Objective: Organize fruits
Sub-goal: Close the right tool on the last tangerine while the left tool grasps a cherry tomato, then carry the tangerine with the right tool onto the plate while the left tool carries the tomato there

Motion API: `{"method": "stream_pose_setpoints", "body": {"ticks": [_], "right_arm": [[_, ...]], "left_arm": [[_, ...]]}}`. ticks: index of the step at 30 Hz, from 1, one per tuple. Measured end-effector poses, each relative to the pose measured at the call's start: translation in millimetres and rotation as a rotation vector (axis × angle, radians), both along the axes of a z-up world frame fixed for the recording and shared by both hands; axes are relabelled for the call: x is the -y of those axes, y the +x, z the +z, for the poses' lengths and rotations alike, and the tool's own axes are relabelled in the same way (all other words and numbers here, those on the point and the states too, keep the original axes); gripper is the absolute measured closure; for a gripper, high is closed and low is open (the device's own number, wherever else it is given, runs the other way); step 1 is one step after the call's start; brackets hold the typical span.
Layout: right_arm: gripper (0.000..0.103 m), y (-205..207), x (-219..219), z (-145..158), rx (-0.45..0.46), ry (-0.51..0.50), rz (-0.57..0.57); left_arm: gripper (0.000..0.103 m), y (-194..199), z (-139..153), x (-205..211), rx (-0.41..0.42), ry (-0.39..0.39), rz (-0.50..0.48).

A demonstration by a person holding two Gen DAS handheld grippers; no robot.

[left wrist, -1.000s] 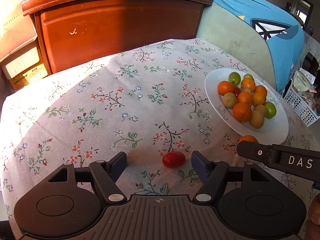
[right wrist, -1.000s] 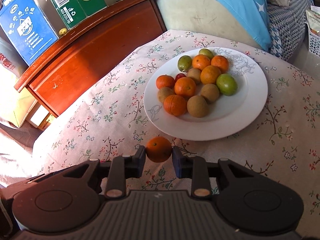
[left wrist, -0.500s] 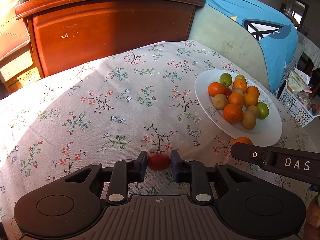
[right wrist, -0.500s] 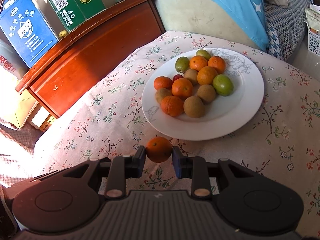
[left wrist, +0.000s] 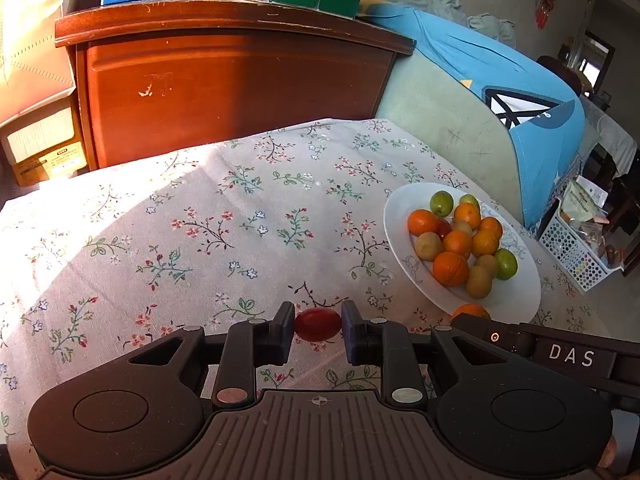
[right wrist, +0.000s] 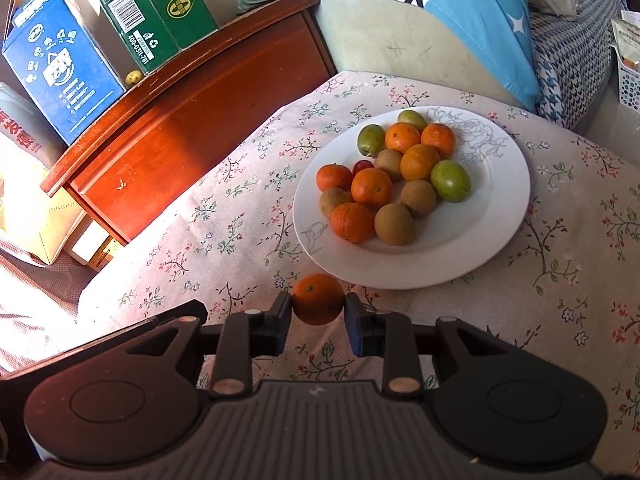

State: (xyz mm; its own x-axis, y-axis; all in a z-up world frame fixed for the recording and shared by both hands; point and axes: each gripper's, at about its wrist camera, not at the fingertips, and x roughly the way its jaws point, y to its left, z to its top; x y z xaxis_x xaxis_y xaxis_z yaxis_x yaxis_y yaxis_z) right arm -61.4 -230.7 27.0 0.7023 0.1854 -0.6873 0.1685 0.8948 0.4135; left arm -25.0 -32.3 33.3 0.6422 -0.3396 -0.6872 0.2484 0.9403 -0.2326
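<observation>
My left gripper (left wrist: 318,326) is shut on a small red fruit (left wrist: 318,324) and holds it above the floral tablecloth. My right gripper (right wrist: 318,304) is shut on an orange (right wrist: 318,298), just in front of the near rim of the white plate (right wrist: 500,216). The plate holds several oranges, green fruits and brown kiwis. In the left wrist view the plate (left wrist: 516,300) lies to the right, and the right gripper's body with the orange (left wrist: 470,311) shows at its near edge.
A red-brown wooden cabinet (left wrist: 232,88) stands behind the table, with a blue box (right wrist: 56,68) and a green box (right wrist: 152,12) on top. A sofa with a blue cover (left wrist: 520,112) is at the back right. A white basket (left wrist: 576,256) sits beyond the table's right edge.
My left gripper closed on the red fruit and lifted it off the cloth. My right gripper kept its hold on the orange and rose a little.
</observation>
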Motion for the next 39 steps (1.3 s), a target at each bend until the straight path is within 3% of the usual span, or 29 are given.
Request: {"method": "stream_pose_setpoints", "body": {"ticks": [10, 19, 22, 30, 39], "right_arm": [[0.074, -4, 29, 45, 0.096, 0.059, -0.043], [0.074, 10, 75, 65, 0.111, 0.052, -0.103], [0.074, 16, 88, 64, 0.103, 0.032, -0.131], [0.074, 29, 112, 47, 0.043, 0.095, -0.197], [0.074, 46, 125, 25, -0.042, 0.09, -0.198]], "left_arm": [[0.08, -1, 37, 7, 0.079, -0.078, -0.047], [0.08, 24, 52, 24, 0.085, -0.12, -0.107], [0.08, 38, 52, 34, 0.079, -0.13, -0.133], [0.08, 73, 43, 67, 0.057, -0.129, -0.188], [0.08, 59, 25, 111, 0.004, -0.145, -0.346]]}}
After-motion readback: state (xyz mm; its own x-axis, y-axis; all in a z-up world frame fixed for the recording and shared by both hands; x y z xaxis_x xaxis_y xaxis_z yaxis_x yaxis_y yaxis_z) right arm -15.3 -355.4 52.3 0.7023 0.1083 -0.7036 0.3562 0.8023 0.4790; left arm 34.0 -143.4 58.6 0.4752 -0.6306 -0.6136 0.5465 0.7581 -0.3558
